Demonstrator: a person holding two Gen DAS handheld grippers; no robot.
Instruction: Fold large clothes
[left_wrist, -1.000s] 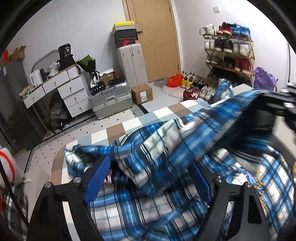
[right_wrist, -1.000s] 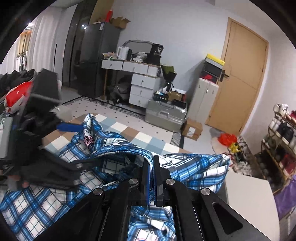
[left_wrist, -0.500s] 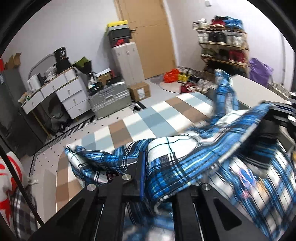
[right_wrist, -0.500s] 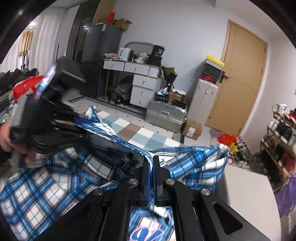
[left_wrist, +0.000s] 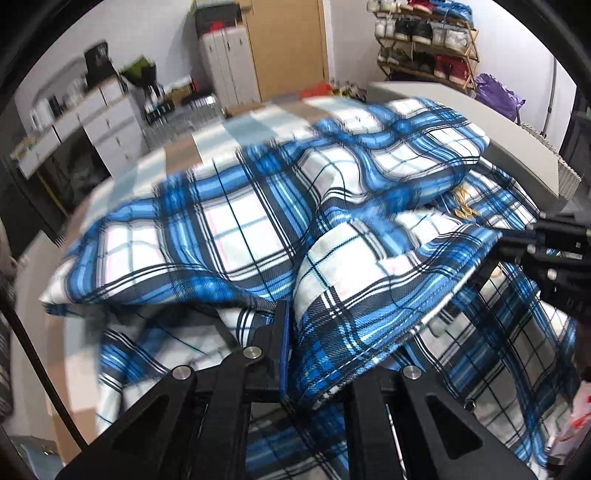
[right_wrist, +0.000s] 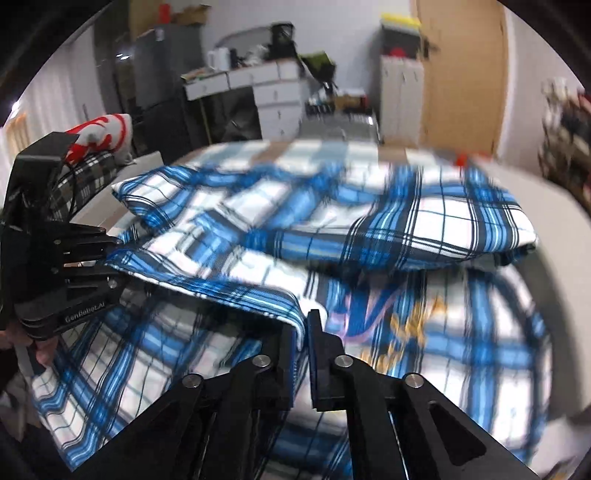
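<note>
A large blue-and-white plaid shirt lies on the bed-like surface with a fold of it lifted over the lower layer. My left gripper is shut on the hem of that fold; cloth hides its right finger. In the right wrist view the shirt spreads ahead, and my right gripper has the other end of the same hem between its pads, its jaws just opening. Each gripper shows in the other's view: the right gripper at the right edge, the left gripper at the left.
The shirt rests on a checkered blanket beside a white tabletop. A red-and-white cloth and grey plaid clothes are piled at the left. A shoe rack, drawers and a door stand behind.
The left gripper went from open to shut on the shirt's hem. Both grippers then sank and tipped downward, carrying the held fold over the rest of the shirt.
</note>
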